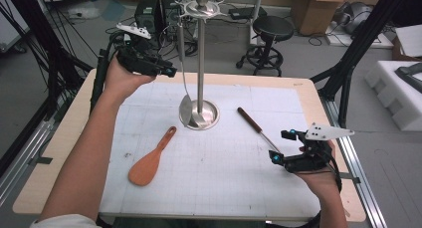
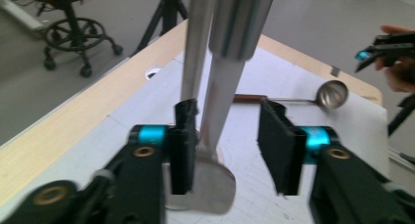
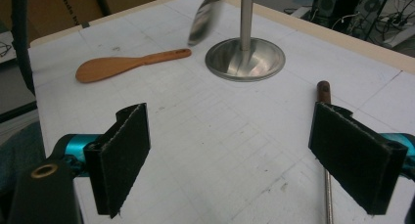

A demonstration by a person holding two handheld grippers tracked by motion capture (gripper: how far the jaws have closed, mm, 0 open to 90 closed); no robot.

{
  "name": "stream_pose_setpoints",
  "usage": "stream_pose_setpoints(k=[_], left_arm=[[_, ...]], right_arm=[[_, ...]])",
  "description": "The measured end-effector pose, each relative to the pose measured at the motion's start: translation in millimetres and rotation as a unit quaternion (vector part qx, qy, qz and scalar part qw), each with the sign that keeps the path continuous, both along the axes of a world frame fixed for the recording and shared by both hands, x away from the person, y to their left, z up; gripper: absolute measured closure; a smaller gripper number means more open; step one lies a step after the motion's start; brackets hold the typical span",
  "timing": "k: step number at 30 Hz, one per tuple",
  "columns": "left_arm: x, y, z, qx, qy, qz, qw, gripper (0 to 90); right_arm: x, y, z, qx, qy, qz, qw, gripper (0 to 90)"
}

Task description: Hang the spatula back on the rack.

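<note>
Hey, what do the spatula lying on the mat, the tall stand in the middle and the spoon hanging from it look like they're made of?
The spatula looks like wood, orange-brown and matte, though moulded plastic can't be ruled out. The stand looks like polished metal, probably stainless steel: its round base mirrors the light. The hanging spoon seems the same shiny silver metal, with bright reflections along its handle.

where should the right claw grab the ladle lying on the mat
Grip the ladle on its dark wooden handle, coming straight down from above with the jaws across it. It lies flat on the mat, thicker there than the thin metal shaft, and the right claw is open beside it.
</note>
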State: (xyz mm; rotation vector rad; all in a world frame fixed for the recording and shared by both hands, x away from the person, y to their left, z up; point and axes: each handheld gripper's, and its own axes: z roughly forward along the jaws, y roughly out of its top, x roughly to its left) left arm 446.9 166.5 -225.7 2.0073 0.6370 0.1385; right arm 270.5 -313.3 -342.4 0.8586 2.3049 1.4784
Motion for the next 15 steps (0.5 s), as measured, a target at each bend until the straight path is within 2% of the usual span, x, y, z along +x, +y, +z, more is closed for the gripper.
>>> stream_pose_setpoints(k=[4, 8, 15], left_arm=[[-4.1, 2.4, 3.1, -0.002, -0.008, -0.001, 1.0000, 50.9], [-11.9, -0.5, 6.7, 0.001, -0.029, -0.010, 0.9995, 44.4], [-28.7, -11.6, 8.3, 0.027, -0.042, -0.056, 0.9972, 33.5]], right_arm=[[-0.5, 0.8, 0.4, 0.000, 0.001, 0.001, 1.0000, 14.6], [-0.8, 0.7, 1.1, 0.000, -0.001, 0.000, 1.0000, 14.6], [-1.7, 1.7, 2.6, 0.001, -0.004, 0.004, 1.0000, 14.6]])
